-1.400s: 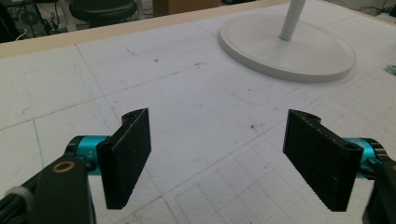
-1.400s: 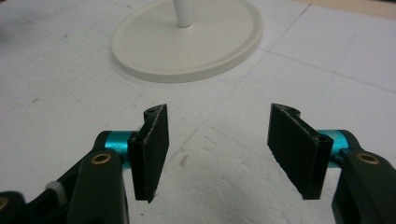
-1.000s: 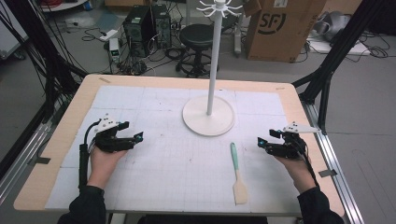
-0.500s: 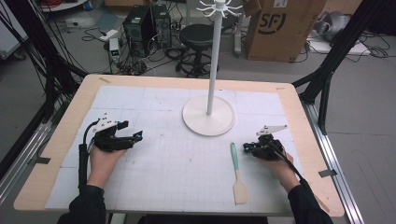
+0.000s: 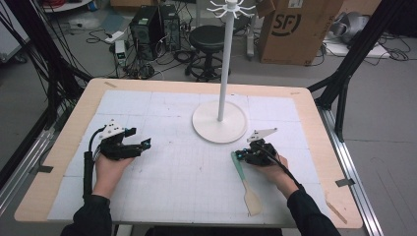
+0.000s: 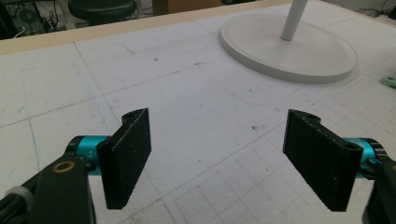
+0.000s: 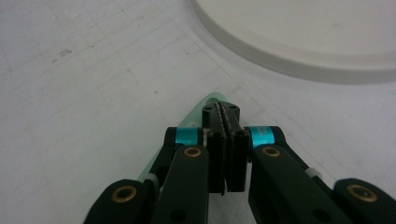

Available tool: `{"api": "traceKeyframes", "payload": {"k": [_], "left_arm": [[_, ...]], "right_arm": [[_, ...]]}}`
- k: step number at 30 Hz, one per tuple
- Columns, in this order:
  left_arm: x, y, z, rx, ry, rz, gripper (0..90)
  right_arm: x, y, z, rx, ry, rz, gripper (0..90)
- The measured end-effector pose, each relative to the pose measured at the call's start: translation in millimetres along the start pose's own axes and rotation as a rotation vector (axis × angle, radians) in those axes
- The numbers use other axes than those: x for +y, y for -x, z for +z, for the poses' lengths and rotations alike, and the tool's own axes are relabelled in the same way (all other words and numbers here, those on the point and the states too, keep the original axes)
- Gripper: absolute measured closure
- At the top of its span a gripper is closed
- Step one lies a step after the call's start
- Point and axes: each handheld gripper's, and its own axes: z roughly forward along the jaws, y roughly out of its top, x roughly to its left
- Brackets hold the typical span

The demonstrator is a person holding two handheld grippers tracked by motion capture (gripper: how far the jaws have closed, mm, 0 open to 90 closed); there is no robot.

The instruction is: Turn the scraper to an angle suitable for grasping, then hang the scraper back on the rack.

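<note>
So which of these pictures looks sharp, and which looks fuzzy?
High view: even light, soft overall, spatula readable. Left gripper view: crisp on its open pads and the stand base. Right gripper view: jaws together and sharp, the base beyond blurs.

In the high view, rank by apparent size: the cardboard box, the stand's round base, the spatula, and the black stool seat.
1. cardboard box, cropped at the top
2. round base
3. spatula and stool seat: too close to rank; the long, thin spatula is nearer the camera.
</note>
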Motion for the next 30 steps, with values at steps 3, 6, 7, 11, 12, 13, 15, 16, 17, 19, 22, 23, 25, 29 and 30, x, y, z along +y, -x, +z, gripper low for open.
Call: {"api": "traceKeyframes", "payload": {"k": [3,6,7,11,12,13,15,16,17,19,22,23,25,29,30], "left_arm": [[0.1,-0.3,-0.5,0.001,0.001,0.003,24.2],[0.2,-2.2,-3.0,0.005,0.005,-0.002,24.2],[0.2,-2.2,-3.0,0.005,0.005,-0.002,24.2],[0.2,-3.4,-4.7,0.008,0.012,-0.007,24.1],[0.4,-3.3,-5.1,0.009,0.013,-0.007,24.1],[0.5,-3.3,-5.5,0.009,0.016,-0.008,24.0],[0.8,-3.7,-6.4,0.011,0.020,-0.005,23.9],[0.9,-3.7,-6.9,0.014,0.021,-0.008,23.8],[0.8,-4.3,-7.3,0.015,0.020,-0.005,23.8],[0.6,-4.7,-7.3,0.017,0.018,-0.009,23.8],[0.3,-4.1,-6.2,0.017,0.012,-0.007,23.8],[0.3,-3.7,-6.0,0.016,0.010,-0.005,23.8],[0.5,-2.7,-5.7,0.016,0.008,-0.001,23.8],[0.2,-3.6,-5.8,0.016,0.010,-0.004,23.8],[0.0,-4.0,-5.7,0.015,0.011,-0.008,23.8]], "right_arm": [[4.2,-1.2,-2.4,0.000,0.025,-0.003,77.7],[3.3,4.4,-19.6,-0.018,0.072,0.033,64.6],[1.6,7.1,-28.1,-0.022,0.092,0.051,62.0],[-11.9,22.2,-63.2,-0.086,0.186,0.081,47.6],[-11.9,22.2,-63.2,-0.086,0.186,0.081,47.6],[-22.4,30.9,-79.3,-0.130,0.225,0.102,42.4],[-27.6,35.3,-86.2,-0.148,0.240,0.110,39.8],[-36.7,40.7,-98.3,-0.187,0.274,0.142,35.4],[-36.7,40.7,-98.3,-0.187,0.274,0.142,35.4],[-45.8,47.1,-110.1,-0.212,0.314,0.180,32.6],[-50.0,49.1,-113.9,-0.227,0.339,0.223,30.2],[-49.9,48.8,-113.7,-0.231,0.341,0.228,29.5],[-47.4,44.9,-112.9,-0.258,0.334,0.222,28.1],[-39.5,30.1,-110.3,-0.285,0.308,0.199,24.2],[-38.0,26.7,-109.1,-0.293,0.301,0.201,22.7]]}}
